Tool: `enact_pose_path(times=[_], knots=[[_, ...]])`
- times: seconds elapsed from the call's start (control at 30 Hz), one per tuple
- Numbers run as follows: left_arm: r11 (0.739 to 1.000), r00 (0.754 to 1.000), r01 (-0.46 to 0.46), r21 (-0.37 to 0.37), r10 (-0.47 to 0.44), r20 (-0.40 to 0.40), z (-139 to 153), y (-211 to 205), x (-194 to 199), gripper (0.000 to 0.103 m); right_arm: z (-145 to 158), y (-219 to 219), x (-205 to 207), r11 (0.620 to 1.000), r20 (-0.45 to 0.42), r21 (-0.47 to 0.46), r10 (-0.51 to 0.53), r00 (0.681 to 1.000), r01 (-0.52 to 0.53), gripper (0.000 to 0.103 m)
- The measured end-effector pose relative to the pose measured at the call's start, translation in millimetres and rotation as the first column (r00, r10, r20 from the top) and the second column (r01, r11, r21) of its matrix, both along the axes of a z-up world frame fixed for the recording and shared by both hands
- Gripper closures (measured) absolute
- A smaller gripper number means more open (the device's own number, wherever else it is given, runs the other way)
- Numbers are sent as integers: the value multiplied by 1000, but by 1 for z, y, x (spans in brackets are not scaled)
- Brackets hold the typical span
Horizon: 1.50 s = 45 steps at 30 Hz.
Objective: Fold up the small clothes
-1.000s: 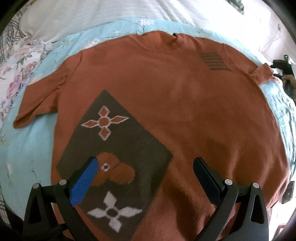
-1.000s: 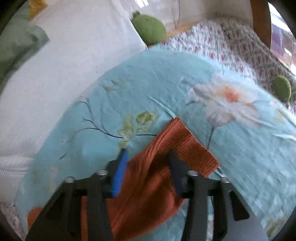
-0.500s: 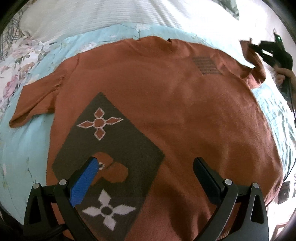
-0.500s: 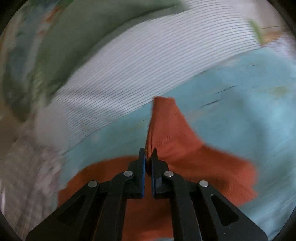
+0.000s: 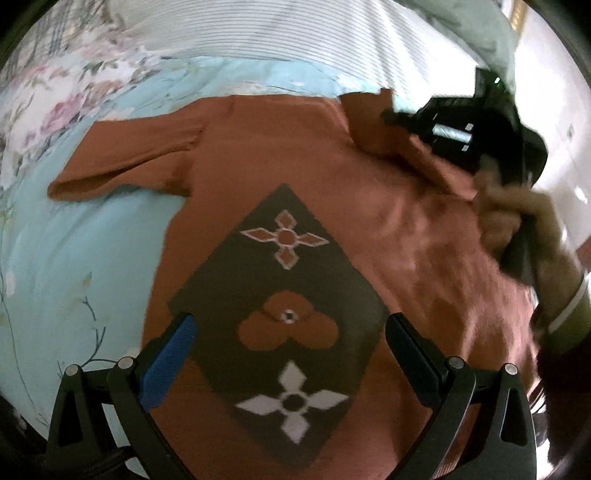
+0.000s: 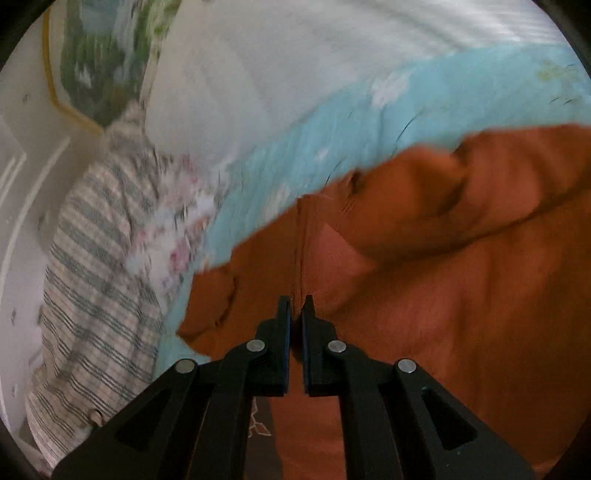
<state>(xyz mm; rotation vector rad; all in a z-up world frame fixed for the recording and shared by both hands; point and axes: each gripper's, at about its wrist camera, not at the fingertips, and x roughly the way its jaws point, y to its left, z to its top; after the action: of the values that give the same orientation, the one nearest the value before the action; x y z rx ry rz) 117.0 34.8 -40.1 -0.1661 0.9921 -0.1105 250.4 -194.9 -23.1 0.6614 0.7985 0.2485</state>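
On bed, light-blue floral sheet [image 5: 74, 266] under rust-orange sweater [image 5: 258, 147], lying flat, dark diamond patch [image 5: 280, 280] facing up. Striped pillow [image 6: 88, 280] and white bedding [image 5: 280, 33] beyond. Left gripper [image 5: 291, 343] hovers over patch, fingers [image 5: 168, 354] spread wide, holding nothing. Right gripper [image 6: 296, 308] carried by hand [image 5: 517, 218], fingers pressed together, pinching sweater's sleeve edge [image 6: 301, 258], folded over sweater body.

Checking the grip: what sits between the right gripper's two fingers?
In the right wrist view, a pinched fold of the orange sweater stands between the right gripper fingers; its jaws are shut on it.
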Motion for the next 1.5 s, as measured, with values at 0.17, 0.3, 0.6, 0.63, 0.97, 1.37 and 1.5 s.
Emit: enact_pose_path(times=[0.17,0.3,0.6,0.63,0.97,1.37,1.5], knots=[[996,1000,-23,-88,22,-16,-6,13,17,1,-21,31,16,998,-25,6,61,998,-61,94],[992,1000,-21,-125,22,9,-3,16,38,1,-35,45,24,996,-83,27,92,992,-90,85],[973,999,33,-228,-26,32,-2,11,142,1,5,-1,-56,998,23,51,-35,999,34,66],[972,999,33,-234,-29,23,-4,11,162,1,9,-7,-70,997,34,52,-55,998,54,65],[967,975,196,-165,-211,-76,-30,-24,262,76,24,-56,-187,961,58,-1,-277,959,278,57],[971,996,83,-223,-77,33,-24,37,205,82,32,-100,-206,906,66,-87,-409,910,414,57],[967,994,105,-230,-101,28,-31,30,211,77,37,-113,-194,878,72,-179,-439,896,445,57]])
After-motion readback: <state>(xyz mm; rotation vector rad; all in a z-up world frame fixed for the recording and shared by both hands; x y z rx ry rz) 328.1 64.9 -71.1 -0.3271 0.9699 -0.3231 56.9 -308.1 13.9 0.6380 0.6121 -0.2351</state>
